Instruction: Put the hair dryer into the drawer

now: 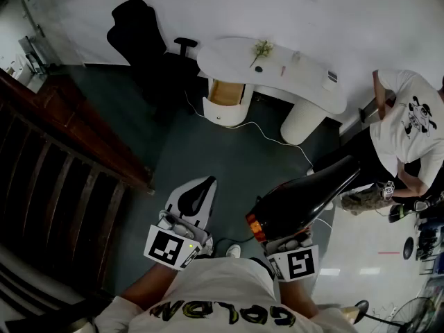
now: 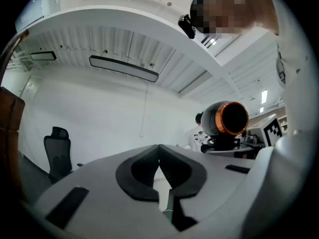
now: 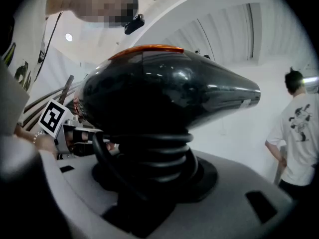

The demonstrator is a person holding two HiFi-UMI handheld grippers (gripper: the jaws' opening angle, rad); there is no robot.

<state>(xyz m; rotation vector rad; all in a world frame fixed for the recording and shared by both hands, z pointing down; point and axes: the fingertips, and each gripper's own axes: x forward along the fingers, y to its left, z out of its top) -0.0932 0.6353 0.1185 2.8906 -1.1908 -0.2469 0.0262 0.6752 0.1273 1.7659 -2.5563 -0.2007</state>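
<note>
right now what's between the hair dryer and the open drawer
Only dark floor, crossed by a white cable trailing from the base of the desk. The head view shows nothing else between the hair dryer and the drawer.

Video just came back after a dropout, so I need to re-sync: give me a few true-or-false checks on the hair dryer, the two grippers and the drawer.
1. The right gripper is clamped on the hair dryer. True.
2. The left gripper holds the dryer's cord. False: its jaws are together with nothing between them.
3. The drawer in the white desk is shut. False: it stands open, across the floor ahead of the person.
4. A black chair stands left of the desk in the head view. True.
5. The hair dryer already lies in the drawer. False: it is in the right gripper, apart from the desk.
</note>
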